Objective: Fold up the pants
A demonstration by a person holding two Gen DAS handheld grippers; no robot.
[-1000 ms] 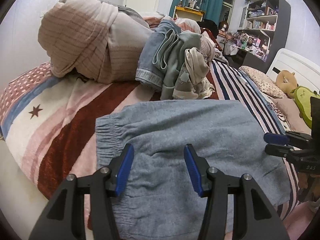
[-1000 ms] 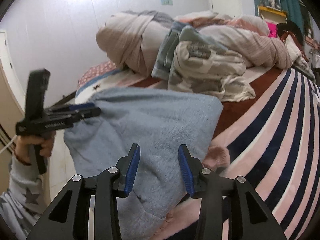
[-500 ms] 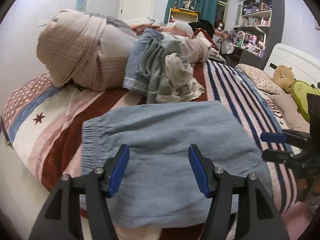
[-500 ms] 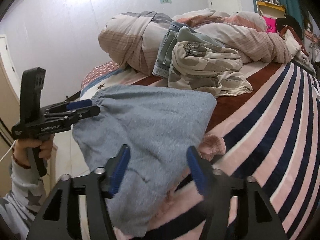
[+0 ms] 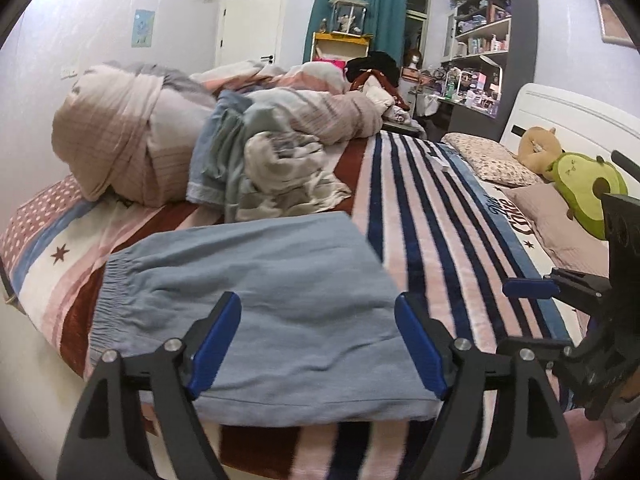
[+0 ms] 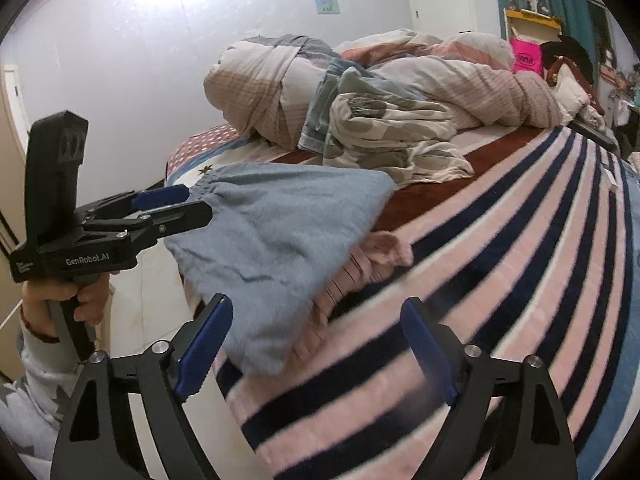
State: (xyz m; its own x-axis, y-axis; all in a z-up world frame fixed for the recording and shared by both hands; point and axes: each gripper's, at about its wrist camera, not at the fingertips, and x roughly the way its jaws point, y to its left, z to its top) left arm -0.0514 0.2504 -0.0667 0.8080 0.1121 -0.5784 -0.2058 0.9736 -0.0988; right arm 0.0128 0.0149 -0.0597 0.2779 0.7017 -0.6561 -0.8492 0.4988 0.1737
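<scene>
Near the bed (image 5: pixel 432 216) edge, your open, empty left gripper (image 5: pixel 316 340) and right gripper (image 6: pixel 316 344) risk snagging the folded pants (image 5: pixel 260 280).

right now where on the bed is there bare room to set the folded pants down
The striped blanket lies bare between the blue pants and the pillows, right up to the far end. A smaller bare strip with a star sits left of the waistband. The back left is crowded: rolled duvet and a clothes heap. Both tongs, left and right, are open.
</scene>
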